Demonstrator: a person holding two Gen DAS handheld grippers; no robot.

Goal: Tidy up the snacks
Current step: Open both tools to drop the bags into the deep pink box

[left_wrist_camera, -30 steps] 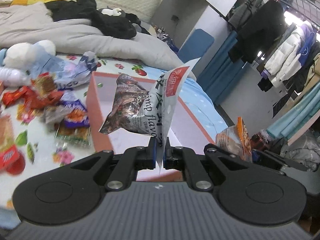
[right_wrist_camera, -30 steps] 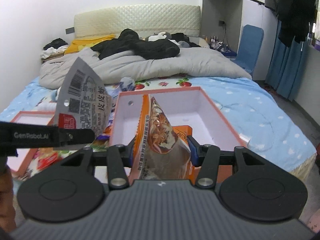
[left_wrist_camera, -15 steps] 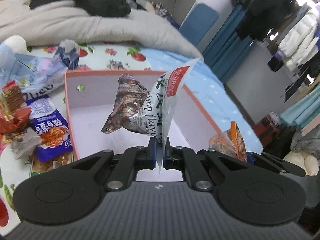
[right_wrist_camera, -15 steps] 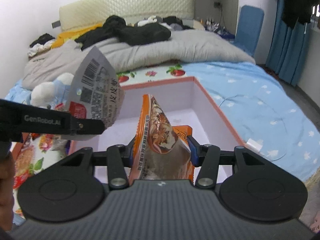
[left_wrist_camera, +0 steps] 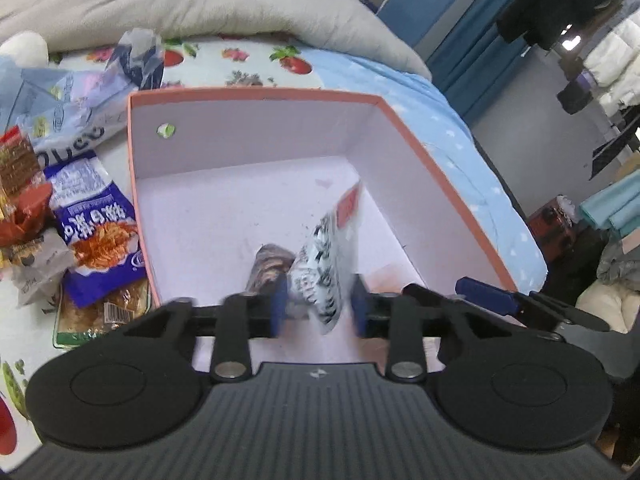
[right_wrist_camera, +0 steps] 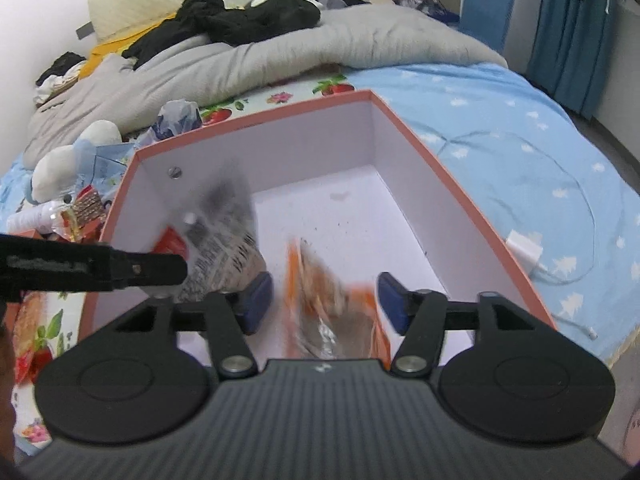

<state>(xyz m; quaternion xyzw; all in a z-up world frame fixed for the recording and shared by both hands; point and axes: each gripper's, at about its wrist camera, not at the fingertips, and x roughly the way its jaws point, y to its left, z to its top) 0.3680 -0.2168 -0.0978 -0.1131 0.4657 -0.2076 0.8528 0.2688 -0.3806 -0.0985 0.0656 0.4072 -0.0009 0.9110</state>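
- Left gripper (left_wrist_camera: 318, 304): jaws were clamped tight on the white shrimp snack bag (left_wrist_camera: 326, 270); now opening, pads clear of it. Bag blurred, between the jaws, no longer pinched.
- Right gripper (right_wrist_camera: 324, 302): jaws closed on the orange snack packet (right_wrist_camera: 332, 300) before; now opening, gaps on both sides, packet blurred.
- Both grippers now lower and farther in over the pink box (left_wrist_camera: 256, 94); box interior fills both views.
- Bedroom background has dropped toward the top of the frames.
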